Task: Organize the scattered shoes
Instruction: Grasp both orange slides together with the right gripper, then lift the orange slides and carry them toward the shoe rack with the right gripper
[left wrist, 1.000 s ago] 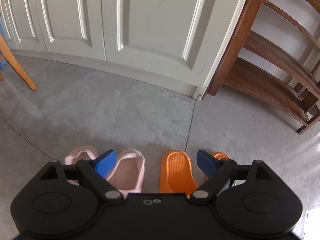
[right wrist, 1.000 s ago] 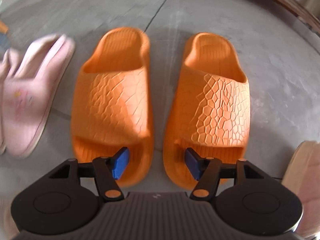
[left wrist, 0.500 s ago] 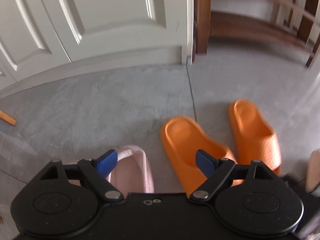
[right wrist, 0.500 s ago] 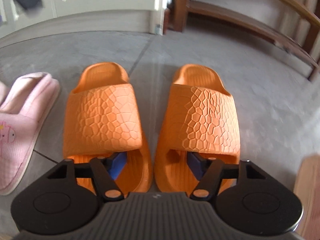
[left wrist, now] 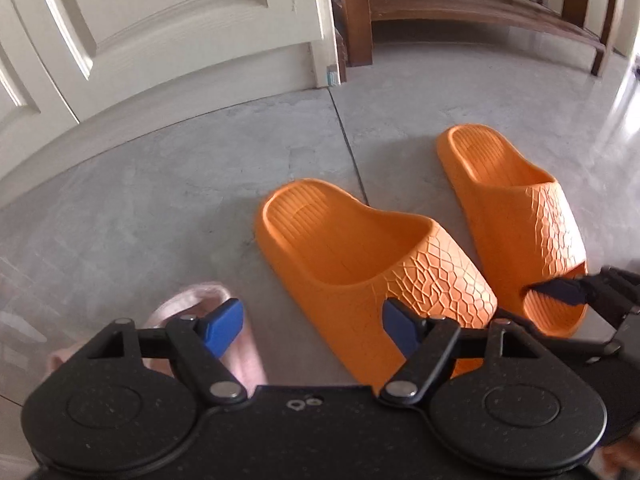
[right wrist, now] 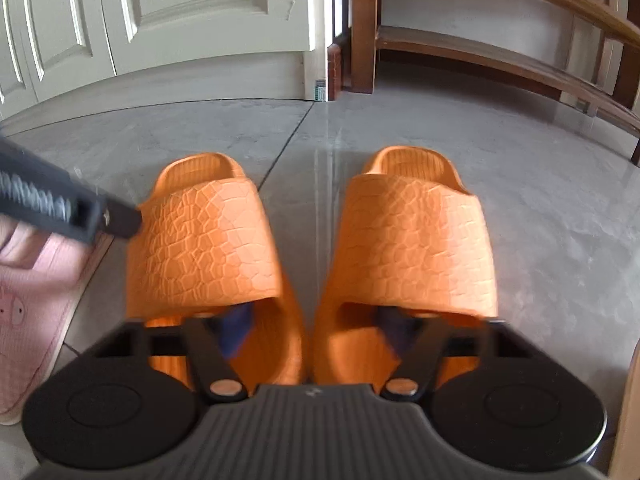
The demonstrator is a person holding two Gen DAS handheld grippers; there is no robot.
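Two orange slides stand side by side on the grey floor, the left slide (right wrist: 200,240) (left wrist: 360,248) and the right slide (right wrist: 412,240) (left wrist: 520,216). My right gripper (right wrist: 315,324) has one finger in each toe opening, with the slides' inner walls between the fingers. Its jaws are closing, and I see no pad pressing. One of its fingers (left wrist: 560,294) shows inside the right slide. My left gripper (left wrist: 312,320) is open and low over the floor. It sits between a pink slipper (left wrist: 200,296) (right wrist: 28,300) and the left slide, holding nothing.
White panelled doors (left wrist: 160,40) close the back. A wooden shoe rack (right wrist: 500,52) stands at the back right with low bare shelves. A tan object (right wrist: 632,400) pokes in at the right edge. Grey tile floor lies between the shoes and the doors.
The left gripper has dropped toward the floor and rolled, ending beside the left orange slide. The right gripper's fingers have slid into the slides' toe openings, and its view has tilted up.
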